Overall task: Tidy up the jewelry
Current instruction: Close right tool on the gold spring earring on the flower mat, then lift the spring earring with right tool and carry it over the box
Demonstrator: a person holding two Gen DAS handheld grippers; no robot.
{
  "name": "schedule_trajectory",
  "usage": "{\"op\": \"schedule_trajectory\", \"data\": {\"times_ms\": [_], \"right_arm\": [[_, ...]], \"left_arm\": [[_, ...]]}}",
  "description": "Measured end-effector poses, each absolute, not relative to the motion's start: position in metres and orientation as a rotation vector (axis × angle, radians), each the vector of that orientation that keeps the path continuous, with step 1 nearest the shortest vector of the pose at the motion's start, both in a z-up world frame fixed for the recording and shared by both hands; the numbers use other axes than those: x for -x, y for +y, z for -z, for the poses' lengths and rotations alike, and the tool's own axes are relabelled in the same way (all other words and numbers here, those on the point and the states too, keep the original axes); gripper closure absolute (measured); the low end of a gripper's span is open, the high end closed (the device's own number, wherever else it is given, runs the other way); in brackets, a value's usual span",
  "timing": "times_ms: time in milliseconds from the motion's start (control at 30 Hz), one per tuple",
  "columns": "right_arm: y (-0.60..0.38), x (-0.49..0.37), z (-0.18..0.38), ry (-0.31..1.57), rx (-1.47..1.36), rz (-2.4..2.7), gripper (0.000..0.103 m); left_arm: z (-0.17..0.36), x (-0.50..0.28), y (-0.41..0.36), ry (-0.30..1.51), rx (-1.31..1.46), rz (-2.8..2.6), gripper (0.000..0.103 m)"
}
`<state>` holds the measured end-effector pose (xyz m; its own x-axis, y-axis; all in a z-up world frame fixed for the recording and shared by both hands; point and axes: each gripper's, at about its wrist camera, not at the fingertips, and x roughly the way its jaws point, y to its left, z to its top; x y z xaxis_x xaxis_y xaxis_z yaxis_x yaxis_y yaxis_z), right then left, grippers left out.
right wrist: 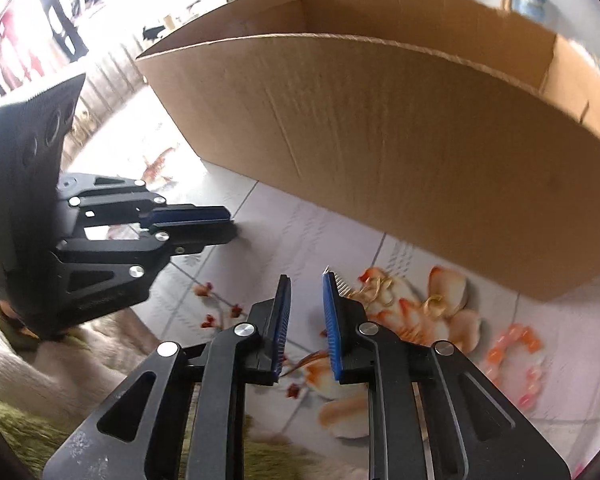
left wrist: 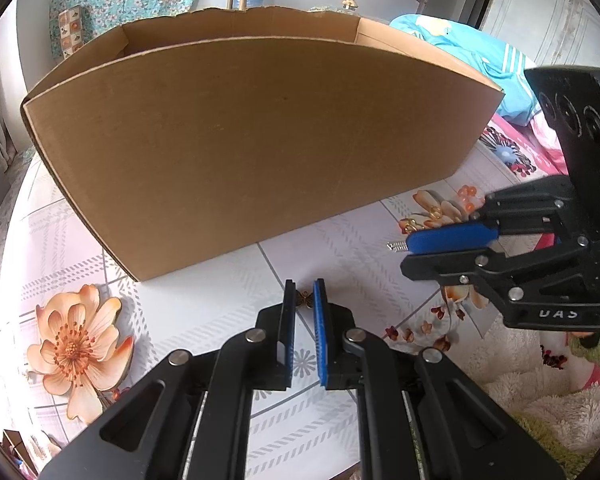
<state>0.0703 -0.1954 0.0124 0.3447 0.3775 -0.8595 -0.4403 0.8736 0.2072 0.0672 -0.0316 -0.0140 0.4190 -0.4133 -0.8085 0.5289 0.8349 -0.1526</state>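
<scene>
A floral-printed white bedsheet [left wrist: 204, 320] bears an open brown cardboard box [left wrist: 240, 152], interior hidden. The left gripper [left wrist: 303, 300] pinches a small bronze butterfly charm [left wrist: 304, 299]. The right gripper [right wrist: 306, 292], fingers slightly parted, carries a silver comb clip [right wrist: 342, 282] against one pad.

A blue pillow [left wrist: 472, 56] lies behind the floral bedsheet [left wrist: 204, 320] and fluffy blanket [left wrist: 540, 384].

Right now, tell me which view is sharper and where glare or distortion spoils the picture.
Left wrist view: sharp, though the fisheye bows the cardboard box. Right wrist view: softer, motion-blurred on the pink bracelet, with window glare washing out its upper left.
</scene>
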Motion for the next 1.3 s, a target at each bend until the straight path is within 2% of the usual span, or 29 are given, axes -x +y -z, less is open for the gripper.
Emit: {"op": "schedule_trajectory", "data": {"times_ms": [267,400,867,1067,1300], "right_arm": [[-0.173,-0.079,-0.011,1.096,0.213,-0.535,0.084],[-0.158,-0.078,-0.007,1.113,0.235,-0.542,0.099],[-0.184,-0.068,-0.029,1.097,0.049,-0.530,0.101],[-0.206,-0.053,-0.073,1.007,-0.049,-0.536,0.101],[-0.224,-0.057,-0.134,0.805,-0.125,-0.520,0.101]], "left_arm": [[0.011,-0.065,-0.029,0.965,-0.130,0.590,0.095],[0.012,-0.066,-0.029,0.965,-0.128,0.590,0.095],[0.003,-0.058,-0.025,0.940,-0.142,0.590,0.095],[-0.035,-0.043,-0.018,0.864,-0.133,0.651,0.095],[-0.104,-0.047,-0.017,0.713,-0.082,0.751,0.095]]}}
